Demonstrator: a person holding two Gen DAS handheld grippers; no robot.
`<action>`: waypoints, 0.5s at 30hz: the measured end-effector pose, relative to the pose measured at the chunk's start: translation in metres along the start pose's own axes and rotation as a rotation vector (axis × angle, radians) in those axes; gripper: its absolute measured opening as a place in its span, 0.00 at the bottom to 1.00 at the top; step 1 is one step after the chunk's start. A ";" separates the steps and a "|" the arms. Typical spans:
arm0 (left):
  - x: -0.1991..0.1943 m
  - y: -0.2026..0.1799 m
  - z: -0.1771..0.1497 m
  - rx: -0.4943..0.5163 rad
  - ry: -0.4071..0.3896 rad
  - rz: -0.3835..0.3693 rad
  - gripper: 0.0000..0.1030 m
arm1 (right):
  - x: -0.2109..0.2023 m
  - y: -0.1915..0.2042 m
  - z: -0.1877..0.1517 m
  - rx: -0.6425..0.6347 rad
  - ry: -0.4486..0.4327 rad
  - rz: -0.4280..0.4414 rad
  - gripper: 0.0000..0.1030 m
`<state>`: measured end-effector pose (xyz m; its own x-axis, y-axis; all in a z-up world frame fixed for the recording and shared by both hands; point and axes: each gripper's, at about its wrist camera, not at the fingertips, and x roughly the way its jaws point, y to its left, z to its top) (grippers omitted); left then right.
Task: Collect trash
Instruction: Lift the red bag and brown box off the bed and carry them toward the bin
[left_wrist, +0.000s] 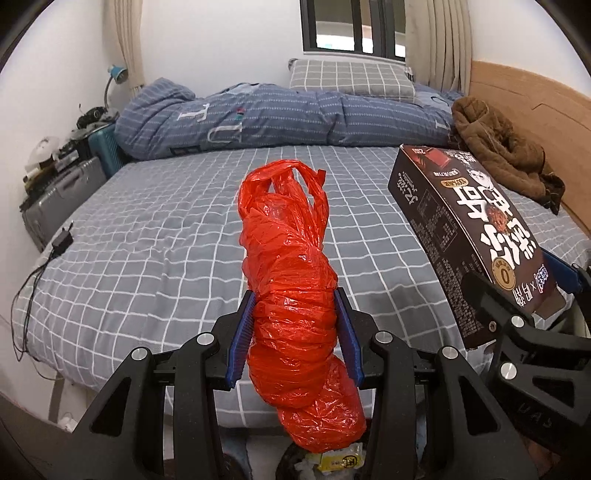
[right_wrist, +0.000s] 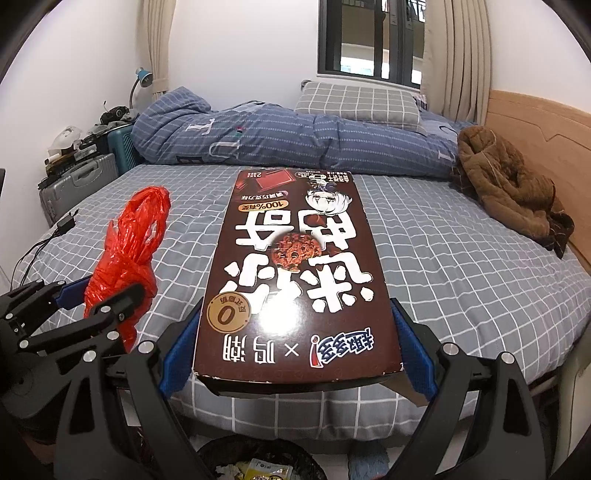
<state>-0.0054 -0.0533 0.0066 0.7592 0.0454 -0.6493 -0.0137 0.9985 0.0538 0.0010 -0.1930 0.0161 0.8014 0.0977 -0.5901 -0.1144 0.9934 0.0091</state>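
Note:
My left gripper (left_wrist: 295, 314) is shut on a crumpled red plastic bag (left_wrist: 291, 280), held upright in the air in front of the bed; the bag also shows in the right wrist view (right_wrist: 129, 258). My right gripper (right_wrist: 295, 332) is shut on a dark brown snack box (right_wrist: 295, 266) with white lettering, held flat and pointing toward the bed; the box shows at the right in the left wrist view (left_wrist: 469, 240). A dark trash bin (right_wrist: 258, 461) with wrappers inside sits below both grippers, and its rim shows in the left wrist view (left_wrist: 325, 458).
A bed with a grey checked sheet (left_wrist: 166, 229) fills the view ahead, with a blue quilt (left_wrist: 277, 114), a pillow (left_wrist: 351, 77) and a brown jacket (left_wrist: 506, 147) on it. A charger and cable (left_wrist: 61, 242) lie at the bed's left edge. Suitcases (left_wrist: 62, 195) stand left.

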 end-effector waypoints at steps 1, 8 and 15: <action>-0.002 0.001 -0.002 -0.004 0.001 -0.002 0.40 | -0.001 -0.001 -0.001 0.001 0.001 0.000 0.85; -0.014 0.010 -0.016 -0.033 0.015 -0.017 0.40 | -0.009 -0.001 -0.014 0.004 0.022 0.003 0.85; -0.021 0.019 -0.036 -0.057 0.051 -0.025 0.40 | -0.014 0.002 -0.035 0.001 0.059 0.003 0.85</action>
<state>-0.0449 -0.0344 -0.0056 0.7254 0.0208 -0.6880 -0.0335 0.9994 -0.0051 -0.0309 -0.1940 -0.0041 0.7650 0.0971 -0.6367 -0.1164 0.9931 0.0116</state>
